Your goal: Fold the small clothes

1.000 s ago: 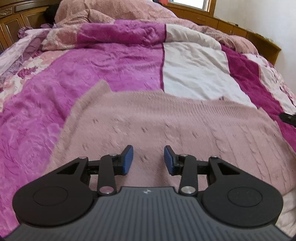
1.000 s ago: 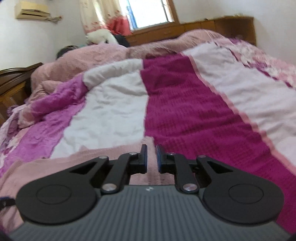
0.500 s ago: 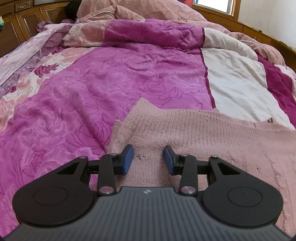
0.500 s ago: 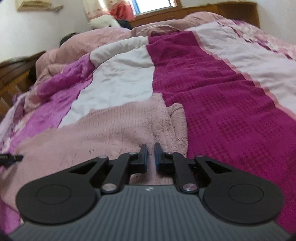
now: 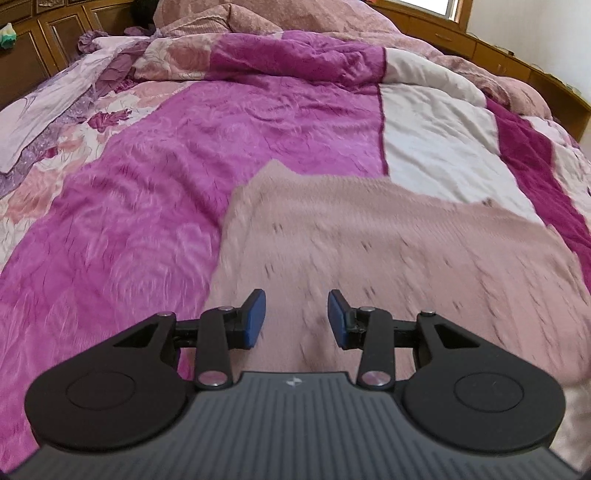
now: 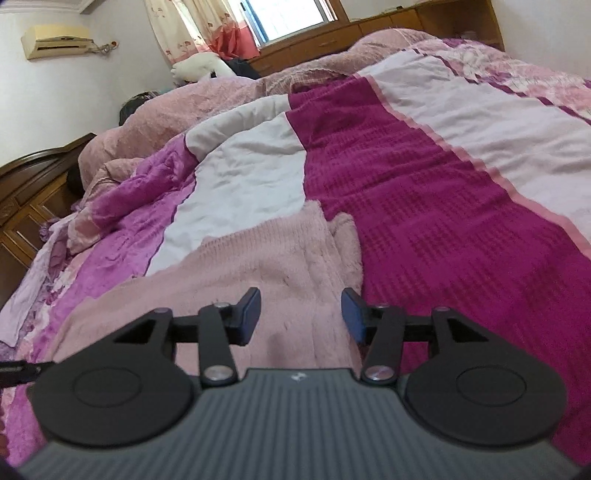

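A pale pink knitted sweater (image 5: 388, 243) lies spread flat on the bed. My left gripper (image 5: 297, 317) hovers open over its left part, close to its left edge, and nothing sits between the blue pads. In the right wrist view the same sweater (image 6: 258, 266) ends at a bunched right edge just ahead. My right gripper (image 6: 301, 315) is over that edge with its jaws opening; nothing is pinched between the pads. At the left edge of that view a black tip of the other gripper (image 6: 18, 371) shows.
The bed is covered by a patchwork quilt (image 5: 229, 147) of magenta, white and dark red panels. A heaped pink duvet (image 6: 192, 107) lies at the head. Wooden cabinets (image 5: 44, 40) stand behind the bed, and a wooden ledge (image 6: 406, 22) runs under the window.
My right gripper went from shut to open and now sits over the sweater's right edge. The left gripper shifted left toward the sweater's left edge, then partly back, staying open throughout.
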Demonstrator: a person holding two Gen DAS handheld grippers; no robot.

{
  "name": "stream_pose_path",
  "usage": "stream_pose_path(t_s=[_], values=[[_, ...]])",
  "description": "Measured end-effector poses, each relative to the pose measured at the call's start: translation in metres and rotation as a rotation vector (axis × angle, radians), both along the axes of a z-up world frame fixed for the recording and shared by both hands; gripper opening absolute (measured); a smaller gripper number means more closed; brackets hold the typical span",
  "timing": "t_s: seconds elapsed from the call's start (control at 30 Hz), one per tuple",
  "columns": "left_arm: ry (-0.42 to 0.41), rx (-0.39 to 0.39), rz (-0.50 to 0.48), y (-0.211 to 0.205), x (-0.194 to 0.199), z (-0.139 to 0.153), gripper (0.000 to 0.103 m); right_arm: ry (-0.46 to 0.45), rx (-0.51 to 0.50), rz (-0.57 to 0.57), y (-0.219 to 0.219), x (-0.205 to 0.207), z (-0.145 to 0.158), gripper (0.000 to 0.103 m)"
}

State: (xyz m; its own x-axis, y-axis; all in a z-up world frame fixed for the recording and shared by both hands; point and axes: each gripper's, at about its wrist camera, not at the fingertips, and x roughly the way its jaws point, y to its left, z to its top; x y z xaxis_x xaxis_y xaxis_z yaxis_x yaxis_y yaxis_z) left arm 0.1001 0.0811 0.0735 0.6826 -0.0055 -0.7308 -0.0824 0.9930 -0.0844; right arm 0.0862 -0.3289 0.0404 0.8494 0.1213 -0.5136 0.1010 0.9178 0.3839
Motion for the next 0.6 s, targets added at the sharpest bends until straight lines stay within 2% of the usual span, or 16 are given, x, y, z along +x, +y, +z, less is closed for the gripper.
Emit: stream_pose_path(t_s=[0.27, 0.6], values=[[0.045, -0.049, 0.018, -0.017, -0.034, 0.004, 0.045, 0.058, 0.091, -0.072, -0.015, -0.014, -0.020, 0.052], [0.097, -0.020, -0.028, -0.040, -0.037, -0.012, 0.046, 0.045, 0.207, -0.053, -0.009, -0.022, -0.036, 0.056]])
